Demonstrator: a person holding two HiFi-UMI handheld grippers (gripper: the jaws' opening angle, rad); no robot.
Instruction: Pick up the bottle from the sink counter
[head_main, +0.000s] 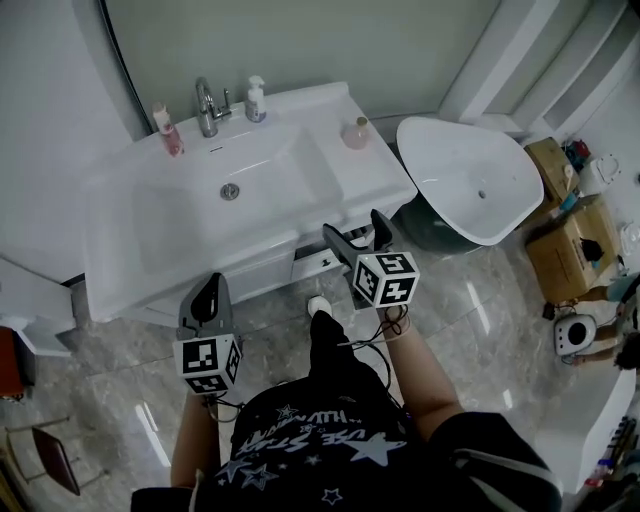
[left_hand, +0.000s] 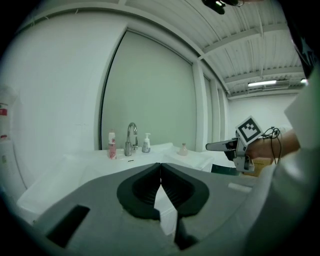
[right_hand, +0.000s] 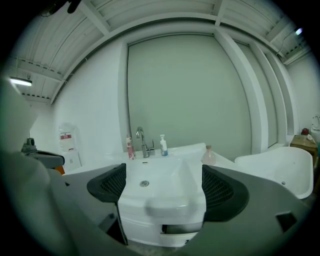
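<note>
Marbled grey floor (head_main: 480, 320) fills the lower half of the head view. Above it, in the upper left of the frame, stands the white sink counter (head_main: 370, 178), with a basin and a chrome tap (head_main: 207, 108) at its back edge. Three bottles stand upright on it. A pink bottle (head_main: 167, 131) is left of the tap, a pump bottle (head_main: 256, 101) is right of the tap, and a small round bottle (head_main: 355, 133) stands alone on the flat part at the counter's right end. Which of the three the task means cannot be told. A white bathtub (head_main: 470, 180) lies at upper right.

The left tool (head_main: 210, 288) hangs at lower left, in front of the counter, with its jaws pressed together on nothing. The right tool (head_main: 358, 230) sits near the frame's centre, just before the counter's front edge. Its jaws are spread wide and empty, and its own view shows the basin and bottles far beyond them.

The task looks to be at its very start, with no bottle touched and all three well apart from both tools. The reach, the clamp and the lift are all left to do. Being open and nearer the counter, the right tool seems the likelier one to do it.
</note>
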